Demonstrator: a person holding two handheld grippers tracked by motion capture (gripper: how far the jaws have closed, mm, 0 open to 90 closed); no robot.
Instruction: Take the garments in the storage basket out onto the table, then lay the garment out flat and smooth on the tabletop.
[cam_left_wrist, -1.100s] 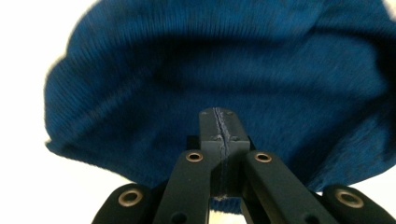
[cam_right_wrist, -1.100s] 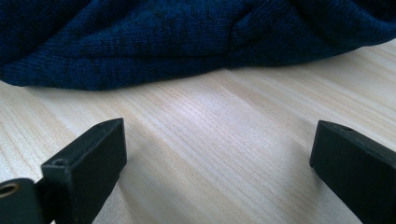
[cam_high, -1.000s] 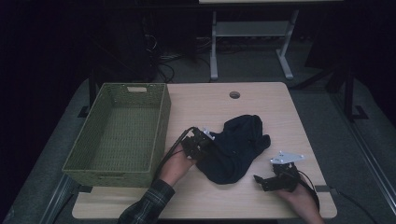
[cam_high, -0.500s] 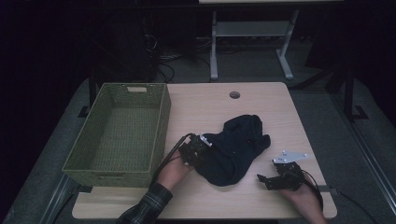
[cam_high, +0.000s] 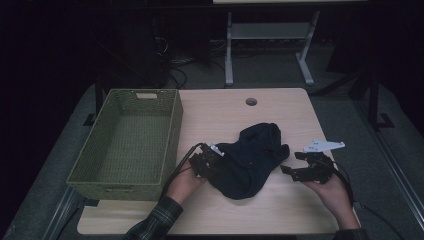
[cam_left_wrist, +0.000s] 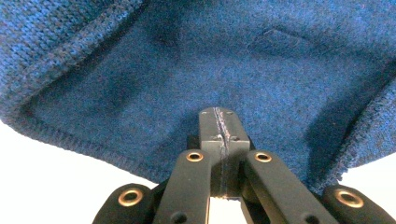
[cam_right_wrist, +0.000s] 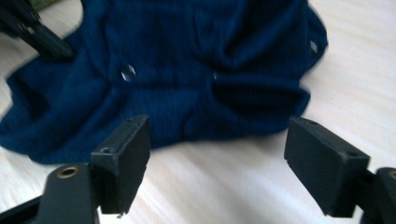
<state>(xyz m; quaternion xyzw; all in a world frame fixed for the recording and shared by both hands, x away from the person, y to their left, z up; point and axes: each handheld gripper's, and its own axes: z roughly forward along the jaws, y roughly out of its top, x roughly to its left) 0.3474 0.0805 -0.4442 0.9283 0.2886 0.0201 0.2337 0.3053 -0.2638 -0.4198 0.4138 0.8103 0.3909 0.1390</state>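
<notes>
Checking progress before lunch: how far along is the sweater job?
Done: left gripper is shut on the blue sweater's edge. In hand: right gripper, open, jaws just been closing, nothing between them, sits beside the sweater. Left: sweater lies crumpled on the table; green basket holds nothing.

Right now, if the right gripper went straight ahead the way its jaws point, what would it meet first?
Probably the dark blue knit garment. The right gripper has open jaws with nothing between them, only bare table ahead, then the garment's near edge. How high it rides above the table is unclear.
</notes>
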